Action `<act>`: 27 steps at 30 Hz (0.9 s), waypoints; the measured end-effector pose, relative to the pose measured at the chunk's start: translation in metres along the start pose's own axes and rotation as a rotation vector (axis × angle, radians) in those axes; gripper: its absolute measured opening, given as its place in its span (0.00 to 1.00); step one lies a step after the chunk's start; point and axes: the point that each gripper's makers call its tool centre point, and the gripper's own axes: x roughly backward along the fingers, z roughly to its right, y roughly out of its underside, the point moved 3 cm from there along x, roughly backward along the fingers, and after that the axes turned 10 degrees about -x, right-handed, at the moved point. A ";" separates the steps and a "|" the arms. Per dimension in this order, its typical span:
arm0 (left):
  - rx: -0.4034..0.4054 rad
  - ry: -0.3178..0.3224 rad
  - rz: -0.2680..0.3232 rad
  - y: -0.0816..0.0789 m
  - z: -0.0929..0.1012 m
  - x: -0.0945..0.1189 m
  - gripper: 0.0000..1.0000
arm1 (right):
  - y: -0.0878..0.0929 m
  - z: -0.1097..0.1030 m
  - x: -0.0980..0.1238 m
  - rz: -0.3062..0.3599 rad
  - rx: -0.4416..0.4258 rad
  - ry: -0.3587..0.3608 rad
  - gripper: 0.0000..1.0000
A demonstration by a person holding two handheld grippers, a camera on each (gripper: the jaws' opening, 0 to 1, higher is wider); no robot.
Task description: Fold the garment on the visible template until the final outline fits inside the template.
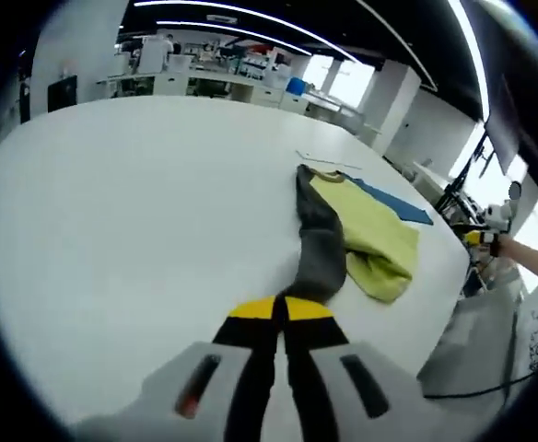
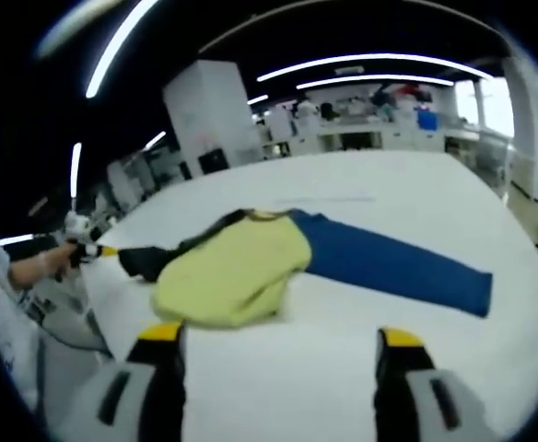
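Left gripper (image 1: 281,308) clamped on dark sleeve (image 1: 320,244) of garment (image 1: 370,235), at 1 o'clock on white table (image 1: 140,212). Right gripper (image 2: 278,345) spread wide, holding nothing; garment at 11 o'clock, over blue template (image 2: 389,262).

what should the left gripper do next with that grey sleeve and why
Probably carry the grey sleeve across onto the yellow body. The left gripper is shut on the sleeve's end, stretched out past the garment, while the right gripper is open above the table, and the blue template lies beyond.
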 end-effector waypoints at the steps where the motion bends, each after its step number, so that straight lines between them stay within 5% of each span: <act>1: 0.004 -0.011 -0.002 0.001 -0.005 0.000 0.00 | 0.000 0.000 0.000 -0.002 0.000 0.001 0.84; 12: 0.105 -0.131 -0.007 0.003 -0.067 -0.007 0.00 | 0.007 0.006 -0.003 -0.026 -0.021 0.016 0.84; 27: 0.118 -0.274 -0.017 -0.023 -0.124 -0.044 0.00 | 0.014 0.015 -0.009 -0.077 -0.032 0.038 0.84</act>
